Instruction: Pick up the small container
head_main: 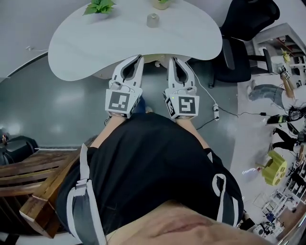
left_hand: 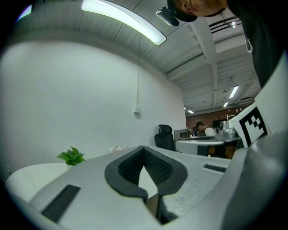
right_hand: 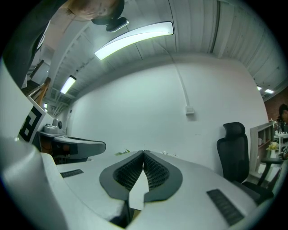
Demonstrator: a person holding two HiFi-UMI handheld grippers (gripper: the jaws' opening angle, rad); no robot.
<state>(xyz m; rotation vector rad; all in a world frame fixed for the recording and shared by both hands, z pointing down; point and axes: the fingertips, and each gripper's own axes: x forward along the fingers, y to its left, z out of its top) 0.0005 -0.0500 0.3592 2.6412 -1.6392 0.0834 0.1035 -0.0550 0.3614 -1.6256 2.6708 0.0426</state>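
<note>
The small container (head_main: 153,20), a beige cup, stands near the far edge of the white table (head_main: 86,43). Both grippers are held side by side at the table's near edge, well short of the cup. The left gripper (head_main: 139,57) has its tips together and nothing between them. The right gripper (head_main: 173,58) is likewise shut and empty. In the left gripper view the left gripper (left_hand: 144,148) shows its jaws meeting at the tip. In the right gripper view the right gripper (right_hand: 143,152) looks the same. Neither gripper view shows the cup.
A green plant (head_main: 99,6) stands at the table's far left, and another pot (head_main: 161,4) sits behind the cup. A black office chair (head_main: 241,33) is to the right of the table, with cables (head_main: 216,111) on the floor. A wooden bench (head_main: 28,177) is at lower left.
</note>
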